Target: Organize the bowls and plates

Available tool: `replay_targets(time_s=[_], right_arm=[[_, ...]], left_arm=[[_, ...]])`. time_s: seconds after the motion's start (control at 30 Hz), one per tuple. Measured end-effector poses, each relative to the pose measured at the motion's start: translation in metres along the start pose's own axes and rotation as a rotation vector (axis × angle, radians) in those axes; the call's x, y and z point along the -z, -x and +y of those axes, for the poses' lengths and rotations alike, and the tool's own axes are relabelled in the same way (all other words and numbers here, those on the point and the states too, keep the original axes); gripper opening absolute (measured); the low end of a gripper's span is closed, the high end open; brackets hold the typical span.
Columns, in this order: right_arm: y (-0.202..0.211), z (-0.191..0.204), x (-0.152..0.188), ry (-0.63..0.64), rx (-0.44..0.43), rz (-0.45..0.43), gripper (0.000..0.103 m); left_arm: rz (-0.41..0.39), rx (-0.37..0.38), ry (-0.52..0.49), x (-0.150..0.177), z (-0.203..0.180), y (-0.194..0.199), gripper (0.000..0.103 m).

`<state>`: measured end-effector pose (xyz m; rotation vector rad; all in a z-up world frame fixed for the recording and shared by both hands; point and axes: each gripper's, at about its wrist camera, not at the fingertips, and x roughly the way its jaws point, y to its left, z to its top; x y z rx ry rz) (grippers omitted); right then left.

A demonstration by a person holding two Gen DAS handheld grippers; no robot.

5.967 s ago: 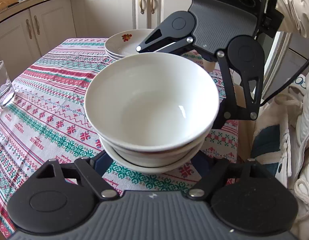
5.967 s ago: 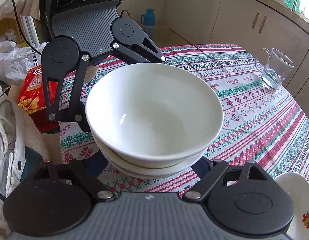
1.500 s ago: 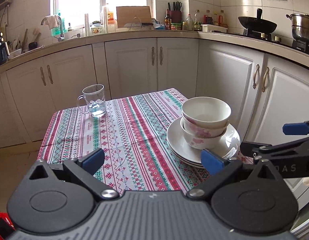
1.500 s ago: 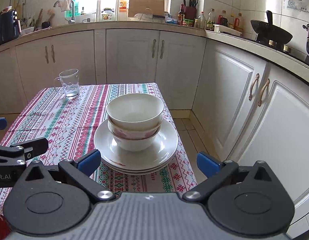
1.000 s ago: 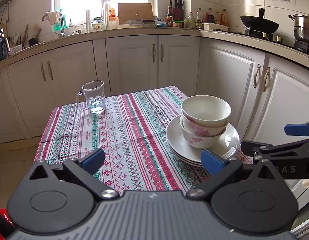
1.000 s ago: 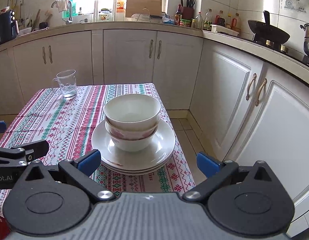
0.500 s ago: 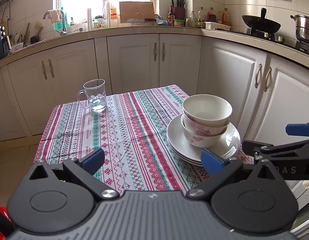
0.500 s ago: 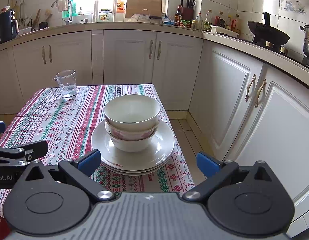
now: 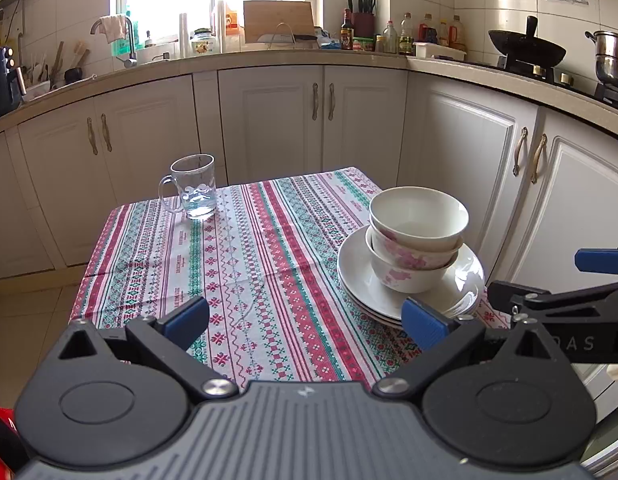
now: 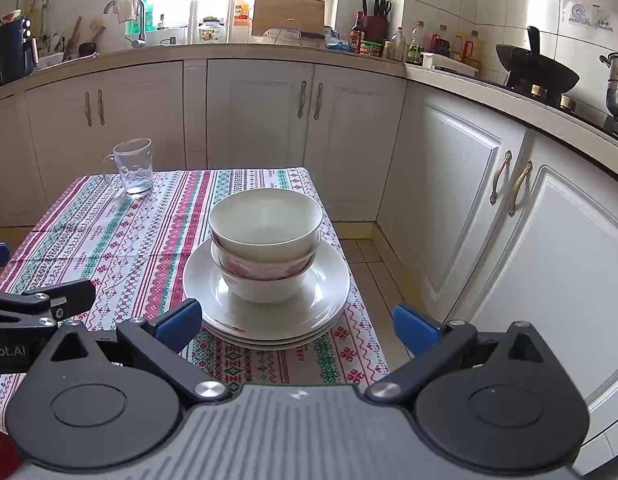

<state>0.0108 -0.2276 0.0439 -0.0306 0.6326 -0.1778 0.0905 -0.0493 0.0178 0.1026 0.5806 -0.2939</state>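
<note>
Nested white bowls (image 9: 418, 236) (image 10: 265, 240), the lower ones with pink flowers, stand on a stack of white plates (image 9: 353, 272) (image 10: 329, 300) at the right edge of the table. My left gripper (image 9: 305, 320) is open and empty, held back from the table's near edge. My right gripper (image 10: 295, 326) is open and empty, just in front of the plate stack and apart from it. The right gripper also shows at the right edge of the left wrist view (image 9: 557, 280).
A glass mug (image 9: 192, 187) (image 10: 132, 166) holding a little water stands at the far left of the table, on a patterned striped cloth (image 9: 237, 264). White kitchen cabinets (image 10: 489, 208) stand behind and to the right. Tiled floor lies beyond the table's right edge.
Six seconds ago both grippers held the bowl stack between them. The bowls now rest on the plates, and both grippers have let go and pulled back. Almost nothing has moved in the last second.
</note>
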Motion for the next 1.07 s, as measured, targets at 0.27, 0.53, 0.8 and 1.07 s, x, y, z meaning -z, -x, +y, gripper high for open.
replay_targets(time_s=[0.27, 0.53, 0.8, 1.07], right_arm=[[0.0009, 0.0000, 0.0001, 0.004, 0.007, -0.001, 0.103], [0.0013, 0.0000, 0.0005, 0.007, 0.009, -0.002, 0.103], [0.0020, 0.0000, 0.0011, 0.008, 0.012, -0.004, 0.103], [0.0035, -0.0004, 0.0008, 0.012, 0.019, -0.007, 0.103]], left_arm=[[0.004, -0.001, 0.000, 0.0003, -0.0007, -0.0003, 0.102], [0.005, -0.002, 0.001, 0.0009, -0.0015, -0.0003, 0.102], [0.005, -0.002, 0.001, 0.0006, -0.0013, -0.0004, 0.102], [0.008, 0.000, 0.003, 0.0006, -0.0023, -0.0012, 0.102]])
